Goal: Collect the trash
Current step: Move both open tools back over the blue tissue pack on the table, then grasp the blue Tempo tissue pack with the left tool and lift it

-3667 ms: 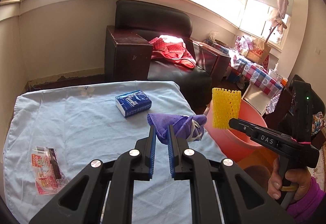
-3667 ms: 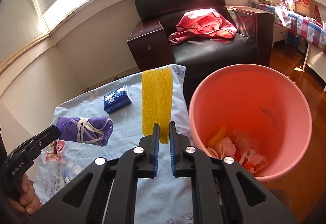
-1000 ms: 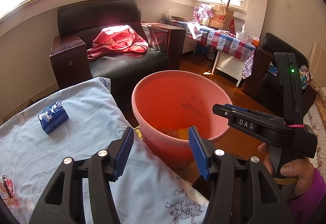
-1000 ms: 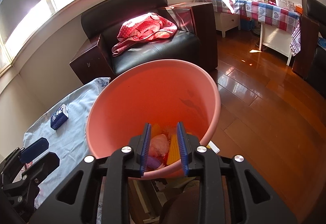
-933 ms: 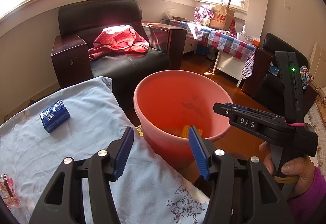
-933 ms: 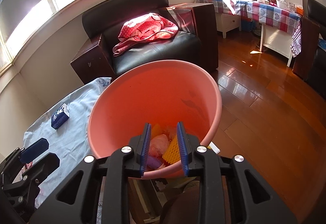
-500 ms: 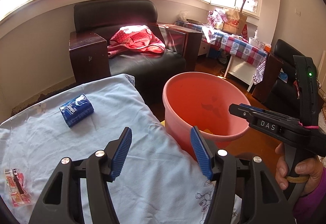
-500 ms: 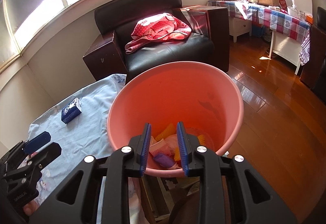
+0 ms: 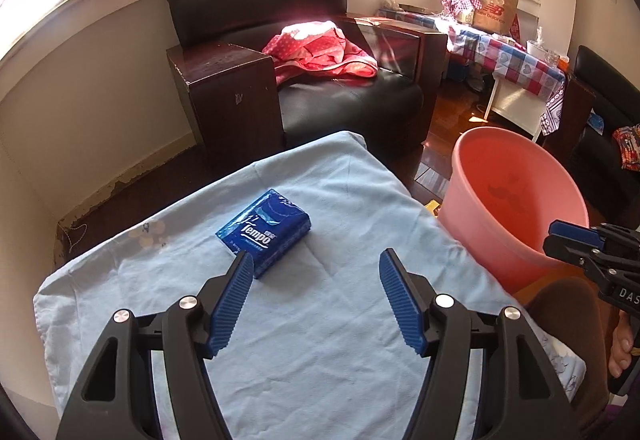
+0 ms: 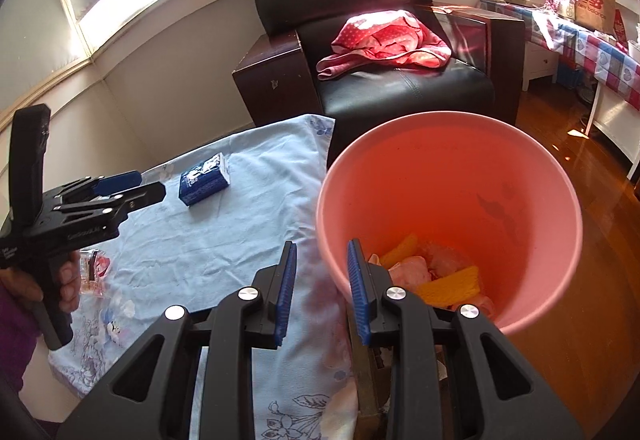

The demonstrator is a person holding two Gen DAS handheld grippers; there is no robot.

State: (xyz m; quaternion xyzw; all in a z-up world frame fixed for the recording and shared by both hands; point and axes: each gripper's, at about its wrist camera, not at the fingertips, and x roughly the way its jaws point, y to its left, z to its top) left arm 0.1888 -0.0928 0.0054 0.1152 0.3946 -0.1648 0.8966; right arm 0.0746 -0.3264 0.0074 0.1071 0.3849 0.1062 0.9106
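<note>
A sunlit living room is seen, with a black armchair (image 9: 320, 80) behind a table under a pale blue cloth (image 9: 320, 320). A pink bucket (image 10: 448, 200) stands on the floor just beside the table's edge; yellow mesh and pinkish scraps lie in its bottom.

The left gripper (image 9: 316, 298) is held over the cloth. Its jaws have just been opening and are spread wide, with nothing between them. The blue tissue pack (image 9: 266, 230) lies on the cloth just ahead of the left pad. The right gripper (image 10: 322, 294) is held at the bucket's near rim, its jaws parted narrowly and empty.

A red-and-white wrapper (image 10: 92, 274) lies on the cloth near the hand (image 10: 66, 286) holding the left gripper.

Step judged: the bucket has been fed, and the next item on the table is being approached. The next move calls for the left gripper to be shifted left and lowered so the pads straddle the pack, then closed across its narrower sides.
</note>
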